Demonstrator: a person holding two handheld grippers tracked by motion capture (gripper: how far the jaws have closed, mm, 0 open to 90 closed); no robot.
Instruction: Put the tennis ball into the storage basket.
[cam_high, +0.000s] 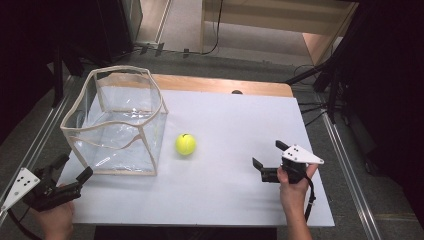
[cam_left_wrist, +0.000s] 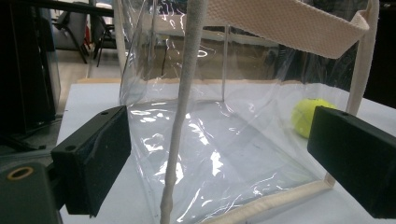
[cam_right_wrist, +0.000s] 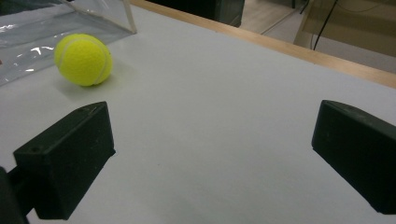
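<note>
Jaws of both grippers stand spread, gripping nothing. Left gripper (cam_high: 70, 170) sits at the near left corner of the clear bag (cam_high: 117, 122), one corner seam between its jaws without contact. Tennis ball (cam_high: 185, 144) rests on the white table (cam_high: 230, 190) just right of the bag, outside it. Right gripper (cam_high: 270, 155) hovers well to the ball's right, apart from it.

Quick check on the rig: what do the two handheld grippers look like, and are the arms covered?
Both are black two-jaw tools with blocky rectangular jaws. The left gripper and the right gripper each carry a pale three-cornered plate with dark dots on top. A black cable trails from each toward the table's near edge. The forearms are bare, no sleeves or gloves.
</note>
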